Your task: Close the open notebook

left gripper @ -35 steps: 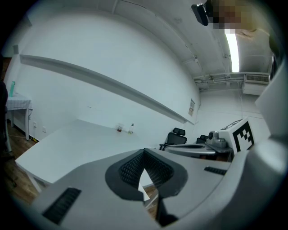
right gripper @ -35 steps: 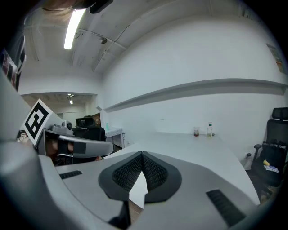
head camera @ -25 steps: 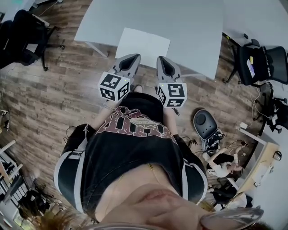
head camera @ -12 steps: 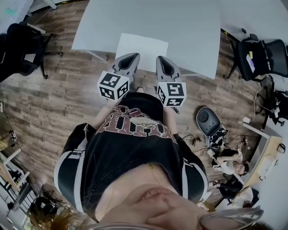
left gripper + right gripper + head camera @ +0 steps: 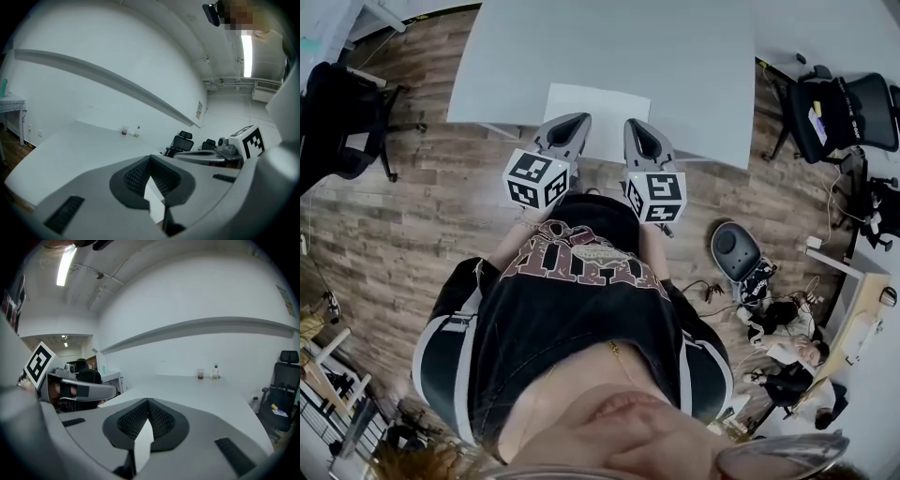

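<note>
1. The notebook [image 5: 598, 105] is lying flat at the near edge of the surface [image 5: 694, 66], about midway along that edge. It is showing as one plain white rectangle.
2. Its long axis is running along the near edge, tilted slightly, with its short sides facing the surface's left and right edges.
3. The left gripper [image 5: 572, 120] is hovering over the notebook's near left corner. In the left gripper view its fingers [image 5: 133, 176] are pressing together at the tips with nothing between them.
4. The right gripper [image 5: 636, 124] is hovering just beside the notebook's near right corner. In the right gripper view its fingers [image 5: 131, 420] are meeting the same way, empty.
5. A cup [image 5: 200, 374] and a bottle [image 5: 215, 371] are standing side by side at the far edge, well apart from the notebook.
6. Black chairs are standing on the wood floor [image 5: 403, 216]: one [image 5: 342, 98] off the left edge, one [image 5: 848, 108] off the right.
7. Both grippers are covering the notebook's near corners. No spine or fold is showing, so I cannot tell from the head view whether it is open.
</note>
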Demonstrator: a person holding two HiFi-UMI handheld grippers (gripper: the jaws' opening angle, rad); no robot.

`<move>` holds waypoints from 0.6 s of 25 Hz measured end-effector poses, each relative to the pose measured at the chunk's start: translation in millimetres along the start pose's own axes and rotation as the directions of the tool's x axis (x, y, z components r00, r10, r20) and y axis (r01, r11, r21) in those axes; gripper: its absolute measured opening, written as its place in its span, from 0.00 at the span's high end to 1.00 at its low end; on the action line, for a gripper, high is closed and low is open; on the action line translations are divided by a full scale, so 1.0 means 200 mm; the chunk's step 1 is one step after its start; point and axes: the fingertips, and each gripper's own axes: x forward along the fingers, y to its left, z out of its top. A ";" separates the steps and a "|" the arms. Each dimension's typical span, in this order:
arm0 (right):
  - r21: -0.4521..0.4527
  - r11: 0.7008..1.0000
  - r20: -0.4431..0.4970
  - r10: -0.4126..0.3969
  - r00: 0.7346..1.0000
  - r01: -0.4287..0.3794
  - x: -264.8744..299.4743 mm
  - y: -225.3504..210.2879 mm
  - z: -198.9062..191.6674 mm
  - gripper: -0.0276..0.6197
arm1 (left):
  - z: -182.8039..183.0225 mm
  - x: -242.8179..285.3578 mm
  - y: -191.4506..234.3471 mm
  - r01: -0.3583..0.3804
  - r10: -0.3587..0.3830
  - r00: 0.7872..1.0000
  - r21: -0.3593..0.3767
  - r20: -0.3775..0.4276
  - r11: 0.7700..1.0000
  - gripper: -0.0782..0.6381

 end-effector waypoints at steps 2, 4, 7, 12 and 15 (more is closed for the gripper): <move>-0.001 1.000 -0.001 -0.009 1.000 0.009 0.03 -0.01 0.01 0.93 | 0.02 0.02 0.03 0.010 -0.010 1.000 0.000 -0.002 1.000 0.83; -0.004 1.000 -0.001 -0.018 1.000 0.018 0.08 -0.02 0.02 0.93 | 0.03 0.04 0.07 0.020 -0.020 1.000 0.004 -0.003 1.000 0.83; -0.006 1.000 -0.005 -0.031 1.000 0.031 0.15 -0.01 0.03 0.93 | 0.05 0.05 0.14 0.035 -0.035 0.999 0.005 -0.008 0.999 0.83; -0.009 0.999 -0.007 -0.047 0.999 0.047 0.26 0.00 0.03 0.93 | 0.05 0.07 0.25 0.064 -0.064 0.998 0.016 -0.019 0.998 0.83; -0.018 0.999 -0.017 -0.052 0.999 0.051 0.29 -0.04 0.02 0.93 | 0.03 0.10 0.28 0.068 -0.067 0.997 0.019 -0.035 0.998 0.83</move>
